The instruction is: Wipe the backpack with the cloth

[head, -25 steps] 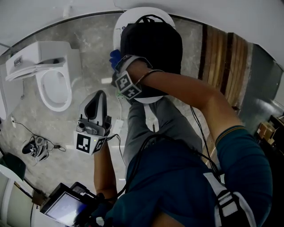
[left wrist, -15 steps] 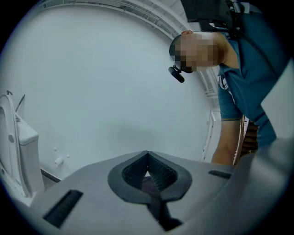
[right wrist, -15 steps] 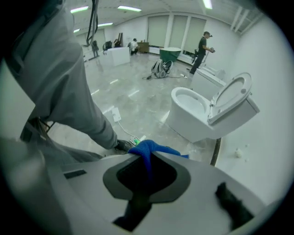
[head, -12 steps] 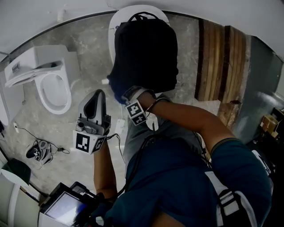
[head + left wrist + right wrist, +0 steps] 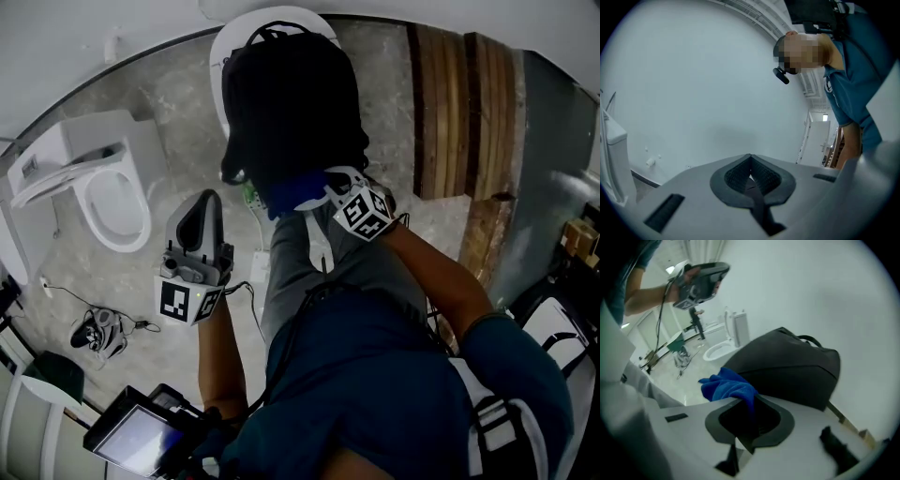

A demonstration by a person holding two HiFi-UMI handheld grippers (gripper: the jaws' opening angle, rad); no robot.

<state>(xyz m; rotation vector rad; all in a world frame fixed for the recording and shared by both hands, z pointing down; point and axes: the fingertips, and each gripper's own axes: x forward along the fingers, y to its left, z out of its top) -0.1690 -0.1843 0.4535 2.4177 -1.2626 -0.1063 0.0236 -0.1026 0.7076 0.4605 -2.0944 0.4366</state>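
Observation:
A black backpack (image 5: 291, 103) rests on a white round seat (image 5: 223, 56) in the head view. My right gripper (image 5: 323, 199) is at the backpack's near lower edge, shut on a blue cloth (image 5: 291, 195) that lies against the fabric. In the right gripper view the blue cloth (image 5: 729, 385) bunches out of my right gripper (image 5: 750, 404), with the backpack (image 5: 787, 366) just beyond it. My left gripper (image 5: 208, 204) is held up to the left, away from the backpack. In its own view my left gripper (image 5: 750, 176) is shut on nothing and faces a white wall.
A white toilet (image 5: 108, 183) stands at the left on the marble floor. Wooden slats (image 5: 459, 112) lie at the right of the backpack. Cables and a small device (image 5: 94, 333) are on the floor at lower left. A screen unit (image 5: 141, 436) hangs at my waist.
My right gripper has carried the cloth from the backpack's upper left side down and right to its near edge. The left gripper has stayed where it was.

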